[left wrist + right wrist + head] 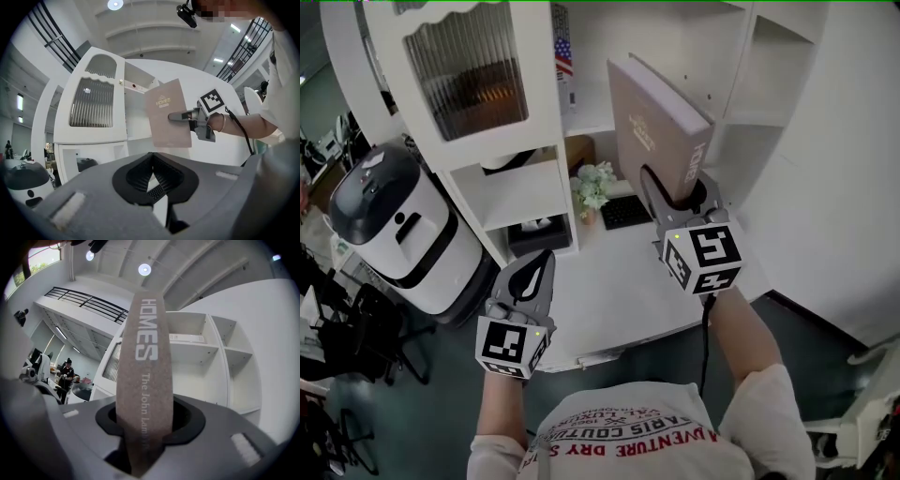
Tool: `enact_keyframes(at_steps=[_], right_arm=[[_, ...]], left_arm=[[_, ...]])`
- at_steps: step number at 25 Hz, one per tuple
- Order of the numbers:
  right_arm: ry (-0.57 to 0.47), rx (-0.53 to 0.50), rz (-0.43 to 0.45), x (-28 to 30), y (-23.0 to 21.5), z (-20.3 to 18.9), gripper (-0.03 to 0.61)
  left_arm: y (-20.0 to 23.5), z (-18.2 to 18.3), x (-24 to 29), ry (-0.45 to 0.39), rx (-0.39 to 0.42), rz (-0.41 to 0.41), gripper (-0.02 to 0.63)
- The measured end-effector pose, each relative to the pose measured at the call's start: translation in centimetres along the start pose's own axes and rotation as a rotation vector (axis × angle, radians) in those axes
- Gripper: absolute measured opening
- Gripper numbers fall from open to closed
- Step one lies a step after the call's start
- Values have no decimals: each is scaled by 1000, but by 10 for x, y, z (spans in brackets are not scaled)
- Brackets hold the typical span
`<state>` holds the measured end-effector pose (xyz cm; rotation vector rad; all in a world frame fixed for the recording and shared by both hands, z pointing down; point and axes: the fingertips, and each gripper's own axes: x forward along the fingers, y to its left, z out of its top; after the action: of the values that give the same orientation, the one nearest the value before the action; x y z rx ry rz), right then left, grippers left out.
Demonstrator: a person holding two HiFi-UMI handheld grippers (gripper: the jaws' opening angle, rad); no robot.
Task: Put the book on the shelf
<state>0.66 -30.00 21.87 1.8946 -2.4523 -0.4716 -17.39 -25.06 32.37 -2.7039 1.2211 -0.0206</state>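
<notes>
1. Taupe cover board sits between the jaws of my right claw (144,427). They are clamped on the two faces of the book (144,380) near its lower end, and the spine faces back at me along the jaws.
2. The book stands upright out of that claw. Its long axis runs up and away from my hand, and it is clear of the white surface (619,291) below.
3. My left claw (530,277) hangs low over the near edge of the surface. Its jaws are together with nothing between them, and it is well apart from the book.
4. Beyond the book is the white shelf (741,112). In the right gripper view its open compartments show past the spine and off to the right, with bare boards.
5. To the left of the book is the cabinet door with ribbed glass (469,75), and lower down a small plant (592,187) sits at the back of the surface.
6. I judge the carry is under way and the placing is not yet done. The shelf lies ahead and right of the book, so the right hand is much the nearer. The book is already upright, so it should go in far edge first, provided the top corner clears the board above.
</notes>
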Motion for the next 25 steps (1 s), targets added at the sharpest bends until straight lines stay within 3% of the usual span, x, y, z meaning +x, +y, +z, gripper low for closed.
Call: enact_keyframes(at_steps=[7, 11, 19, 25], right_arm=[[-93, -66, -37, 39, -7, 68, 173], [-104, -106, -27, 72, -9, 86, 173], [-25, -118, -45, 144, -43, 60, 173], [60, -74, 8, 203, -53, 41, 175]], left_arm=[[10, 7, -1, -1, 16, -8, 6], [18, 1, 6, 20, 21, 15, 6], [29, -14, 36, 55, 40, 60, 6], [49, -9, 62, 48, 38, 104, 6]])
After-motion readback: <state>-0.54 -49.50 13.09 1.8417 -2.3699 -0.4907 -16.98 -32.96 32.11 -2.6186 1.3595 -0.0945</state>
